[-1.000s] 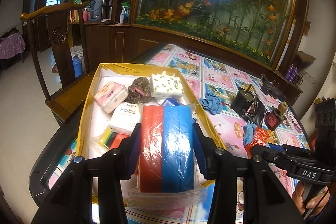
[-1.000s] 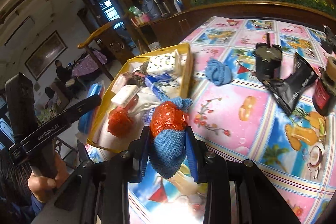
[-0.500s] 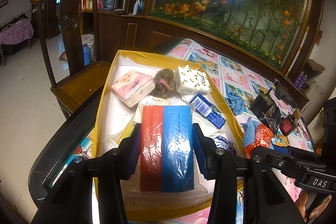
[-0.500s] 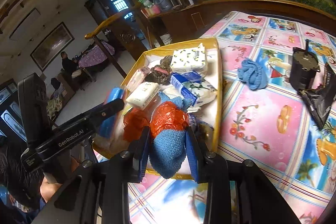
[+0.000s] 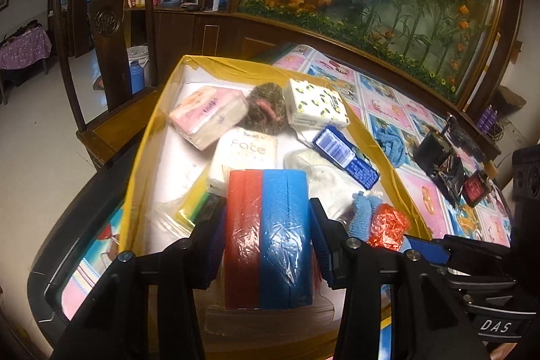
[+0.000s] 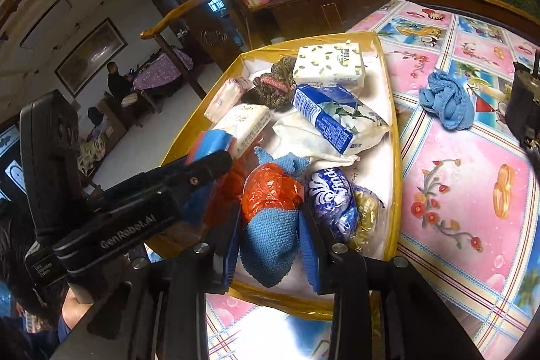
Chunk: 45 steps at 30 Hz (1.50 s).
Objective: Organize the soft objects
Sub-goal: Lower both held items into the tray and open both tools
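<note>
My left gripper point(image 5: 268, 225) is shut on a red and blue sponge pack point(image 5: 268, 242) wrapped in clear plastic, held over the near end of the yellow-rimmed box point(image 5: 148, 137). My right gripper point(image 6: 270, 225) is shut on a blue cloth with an orange plastic bag point(image 6: 270, 211), held over the box's near right corner point(image 6: 388, 252). The bundle also shows in the left wrist view point(image 5: 381, 221). The box holds several tissue packs point(image 5: 317, 105), a white "Face" pack point(image 5: 244, 154) and a dark scrunchie point(image 5: 265, 112).
A loose blue cloth point(image 6: 445, 102) lies on the patterned tablecloth point(image 6: 465, 177) right of the box. A black cup point(image 5: 433, 150) and dark packets point(image 5: 452, 181) stand further right. A wooden chair point(image 5: 111, 22) is at the table's left.
Both grippers moved left and forward with their loads, from over the tablecloth to over the box. The right gripper's bundle now hangs inside the box's rim.
</note>
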### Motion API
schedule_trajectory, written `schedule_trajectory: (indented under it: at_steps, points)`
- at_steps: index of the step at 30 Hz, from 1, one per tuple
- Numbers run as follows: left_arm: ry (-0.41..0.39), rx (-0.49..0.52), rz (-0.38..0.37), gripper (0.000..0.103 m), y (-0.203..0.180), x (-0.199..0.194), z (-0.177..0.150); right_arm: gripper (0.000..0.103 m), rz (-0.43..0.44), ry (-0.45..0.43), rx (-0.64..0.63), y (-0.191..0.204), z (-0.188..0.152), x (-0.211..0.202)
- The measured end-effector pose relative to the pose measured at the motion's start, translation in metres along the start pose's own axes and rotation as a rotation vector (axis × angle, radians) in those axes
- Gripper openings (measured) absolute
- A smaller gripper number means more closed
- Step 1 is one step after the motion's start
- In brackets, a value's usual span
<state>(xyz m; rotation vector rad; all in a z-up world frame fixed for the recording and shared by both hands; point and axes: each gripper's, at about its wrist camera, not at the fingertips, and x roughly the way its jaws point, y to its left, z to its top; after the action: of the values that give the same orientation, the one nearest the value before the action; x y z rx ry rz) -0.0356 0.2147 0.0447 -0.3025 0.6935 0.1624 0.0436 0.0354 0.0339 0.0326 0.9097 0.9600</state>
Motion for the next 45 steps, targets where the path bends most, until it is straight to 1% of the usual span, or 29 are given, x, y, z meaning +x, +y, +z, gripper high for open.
schedule_trajectory:
  at_steps: [2, 5, 8, 13, 21, 23, 27, 28, 30, 34, 36, 37, 39, 45]
  points:
    - [-0.021, 0.004, -0.003, 0.045, -0.001, -0.004, 0.001, 0.037, -0.007, -0.002, -0.014, 0.0, -0.002, 0.0]
    - [0.0, -0.016, -0.021, 0.045, 0.003, 0.0, 0.001, 0.037, -0.018, -0.002, -0.035, 0.002, -0.005, -0.001]
    - [0.005, -0.03, -0.028, 0.045, 0.006, 0.001, 0.001, 0.037, -0.021, -0.005, -0.035, 0.001, -0.006, -0.002]
    - [0.012, -0.011, -0.016, 0.045, 0.001, 0.002, 0.0, 0.037, -0.043, -0.006, -0.04, 0.0, -0.007, -0.003]
    - [0.018, -0.017, -0.014, 0.047, 0.001, 0.002, -0.001, 0.038, -0.072, -0.006, -0.074, 0.004, -0.008, -0.003]
    - [0.024, -0.025, -0.018, 0.052, 0.003, 0.003, -0.002, 0.04, -0.072, -0.001, -0.072, 0.003, -0.008, -0.003]
    - [0.032, -0.021, -0.03, 0.054, 0.002, 0.005, -0.003, 0.048, -0.07, -0.006, -0.069, 0.002, -0.007, -0.005]
    - [0.03, -0.02, -0.033, 0.056, 0.002, 0.004, -0.003, 0.052, -0.074, -0.011, -0.072, 0.003, -0.007, -0.007]
    - [0.02, -0.027, -0.042, 0.056, 0.003, 0.002, -0.003, 0.054, -0.079, -0.024, -0.078, 0.004, -0.007, -0.01]
    - [-0.034, -0.041, -0.05, 0.057, 0.006, -0.008, -0.005, 0.054, -0.077, -0.05, -0.075, 0.003, -0.006, -0.017]
    - [-0.059, -0.047, -0.049, 0.06, 0.008, -0.012, -0.005, 0.054, -0.075, -0.058, -0.068, 0.002, -0.006, -0.02]
    - [-0.068, -0.046, -0.052, 0.063, 0.008, -0.014, -0.006, 0.054, -0.074, -0.062, -0.065, 0.001, -0.006, -0.022]
    - [-0.081, -0.042, -0.048, 0.065, 0.007, -0.016, -0.005, 0.054, -0.075, -0.069, -0.06, 0.001, -0.006, -0.024]
    - [-0.079, -0.021, -0.028, 0.065, 0.002, -0.015, -0.004, 0.054, -0.086, -0.1, -0.04, -0.005, -0.006, -0.039]
